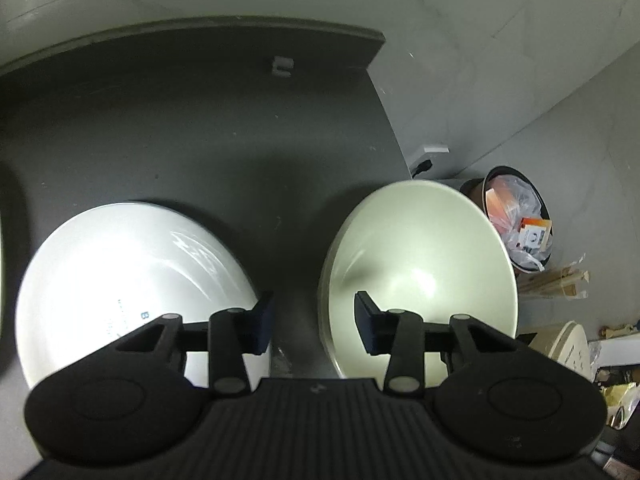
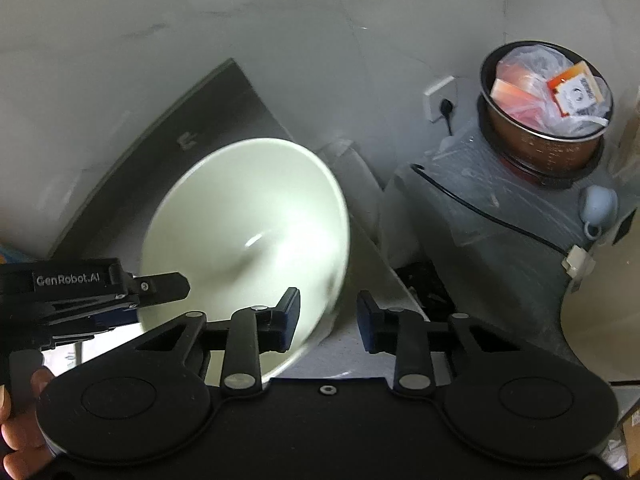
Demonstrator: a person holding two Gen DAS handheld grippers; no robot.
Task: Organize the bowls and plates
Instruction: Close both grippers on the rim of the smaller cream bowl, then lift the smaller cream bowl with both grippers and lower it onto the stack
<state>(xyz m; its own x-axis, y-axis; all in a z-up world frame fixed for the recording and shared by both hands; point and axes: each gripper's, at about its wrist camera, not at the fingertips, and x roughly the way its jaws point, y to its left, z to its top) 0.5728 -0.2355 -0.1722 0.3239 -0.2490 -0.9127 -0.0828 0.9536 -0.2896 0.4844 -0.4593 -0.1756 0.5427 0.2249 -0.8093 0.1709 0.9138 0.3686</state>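
Note:
Two dishes sit on a dark grey table [image 1: 200, 128]. A white plate [image 1: 132, 280] is on the left, with small printed text on it. On the right lies a pale green plate [image 1: 420, 272], [image 2: 248, 232], seemingly on top of a stack, at the table's right edge. My left gripper [image 1: 314, 312] hangs open over the gap between them, one finger above each dish. My right gripper [image 2: 328, 310] is open with the green plate's right rim between its jaws, holding nothing. In the right wrist view the left gripper [image 2: 156, 300] shows at the left, a hand [image 2: 16, 420] behind it.
Past the table's right edge a brown waste bin [image 2: 548, 108], [image 1: 516, 220] lined with a plastic bag stands on the floor. Beside it are a grey container [image 2: 480, 220] with a black cable and a wall socket [image 2: 440, 98]. A small white clip [image 1: 282, 65] lies near the table's far edge.

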